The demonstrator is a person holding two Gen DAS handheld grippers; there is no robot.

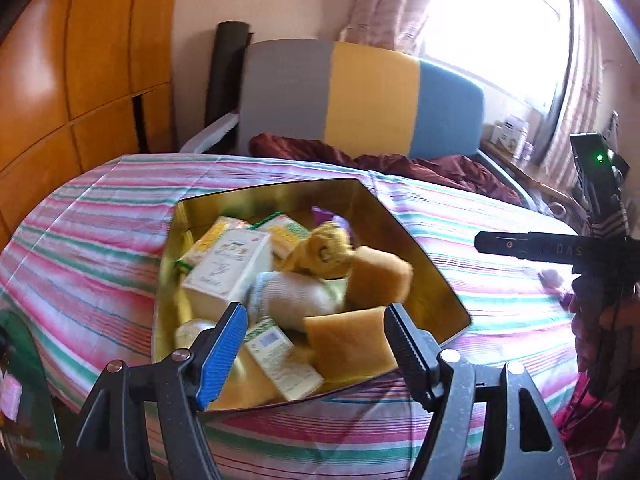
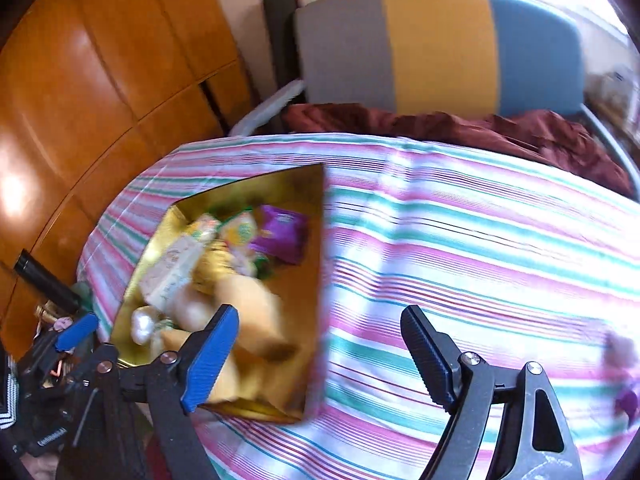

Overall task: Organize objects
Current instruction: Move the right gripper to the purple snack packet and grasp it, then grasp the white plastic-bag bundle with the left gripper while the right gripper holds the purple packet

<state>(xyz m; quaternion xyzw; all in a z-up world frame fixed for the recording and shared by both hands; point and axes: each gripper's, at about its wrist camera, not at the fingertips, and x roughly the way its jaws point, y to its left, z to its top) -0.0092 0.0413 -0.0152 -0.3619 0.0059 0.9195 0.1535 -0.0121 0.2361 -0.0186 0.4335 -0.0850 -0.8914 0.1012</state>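
left tool (image 1: 316, 332): wide, nothing held, over gold box (image 1: 420, 248) of packets and sponges | right tool (image 2: 320, 356): wide, nothing held, over striped tablecloth (image 2: 480, 240) on table

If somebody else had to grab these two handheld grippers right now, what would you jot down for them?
Left gripper: open, empty, hovering over the near end of the gold box.
Right gripper: open, empty, above the striped cloth just right of the box.
Box contents: white carton, small green-and-white cartons, tan sponge-like blocks, a yellow plush toy, a purple packet.
Done: most items look collected in the box.
Left: a small blurry pinkish item lies on the cloth at far right, probably next. No lid in view.
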